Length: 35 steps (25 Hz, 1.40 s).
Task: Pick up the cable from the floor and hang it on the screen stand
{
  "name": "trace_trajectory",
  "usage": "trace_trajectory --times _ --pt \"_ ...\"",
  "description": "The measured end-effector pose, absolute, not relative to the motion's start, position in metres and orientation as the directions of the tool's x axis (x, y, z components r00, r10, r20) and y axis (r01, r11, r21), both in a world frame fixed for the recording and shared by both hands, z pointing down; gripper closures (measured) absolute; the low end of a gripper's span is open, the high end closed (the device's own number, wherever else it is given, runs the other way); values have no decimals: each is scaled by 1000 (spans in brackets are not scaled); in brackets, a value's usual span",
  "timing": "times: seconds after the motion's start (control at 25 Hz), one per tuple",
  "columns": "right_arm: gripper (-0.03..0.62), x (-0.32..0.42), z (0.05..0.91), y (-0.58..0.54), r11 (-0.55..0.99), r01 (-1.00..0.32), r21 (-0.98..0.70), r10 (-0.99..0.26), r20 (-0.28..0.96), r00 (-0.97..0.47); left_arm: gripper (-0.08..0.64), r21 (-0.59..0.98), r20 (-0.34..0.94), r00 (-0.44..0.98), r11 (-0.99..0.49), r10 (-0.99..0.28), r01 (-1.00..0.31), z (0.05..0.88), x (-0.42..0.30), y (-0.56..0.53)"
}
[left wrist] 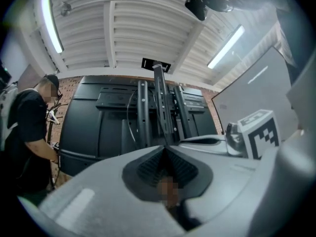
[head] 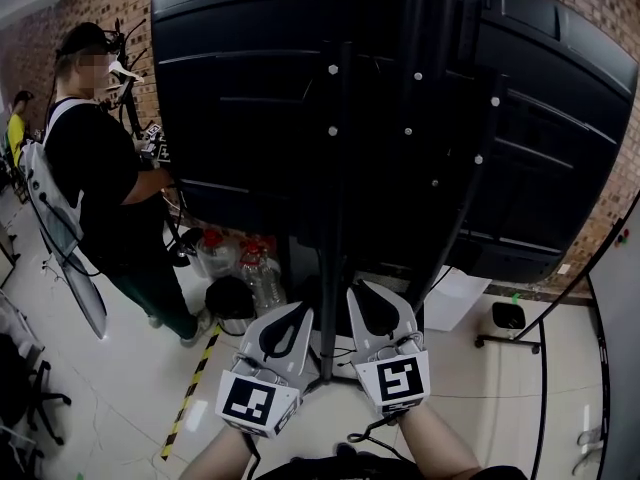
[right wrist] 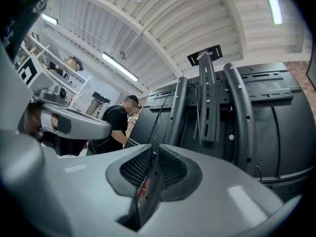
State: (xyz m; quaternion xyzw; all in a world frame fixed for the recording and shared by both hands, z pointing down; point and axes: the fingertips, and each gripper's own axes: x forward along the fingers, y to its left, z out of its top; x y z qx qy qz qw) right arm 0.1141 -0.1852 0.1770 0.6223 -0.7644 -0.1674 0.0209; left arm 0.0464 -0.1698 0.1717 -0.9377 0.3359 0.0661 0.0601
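So, the cable: a thin black lead, draped down the back of the screen just left of the stand posts, off the floor. The same line shows in the right gripper view. I can't trace it in the head view and can't confirm it's the task's one. If it is, it looks hung to me.

Handling, my guess:
- Light and limp, with no shape of its own.
- Smooth jacket, so it would slide off a plain rail.
- Not fragile except at the plugs.
- Pinch it mid-run, not at an end.
- Loop it over a bracket or post top so both tails hang about even.

Left gripper: pads meet at the tip, no cable in them. Right gripper: jaws narrow, a thin slit apart, nothing I can see between them. Both sit low in front of the stand's foot, apart from the cable.

Containers, all on the floor:
- Clear bottles with red caps, left of the stand. Can't tell what's in them.
- A black pot just beside the bottles, inside hidden.
- A white box right of the stand, contents not visible.

A person in a black shirt stands at the screen's left edge, well apart from both grippers.
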Motion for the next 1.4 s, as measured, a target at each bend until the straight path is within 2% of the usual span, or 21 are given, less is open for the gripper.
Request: trace_trajectory --times 0.4,0.88,1.4 --pt "584 104 215 -173 239 -948 208 -951 -149 -272 555 -12 -112 726 -730 -679 -684 208 22 -163" --pt "584 83 242 -170 324 -923 209 -940 -42 -340 555 44 -78 708 -712 -702 -701 238 17 -161" --pt "584 99 247 -170 274 -934 227 -954 -60 -294 555 59 -78 695 -699 -715 -712 244 14 -155"
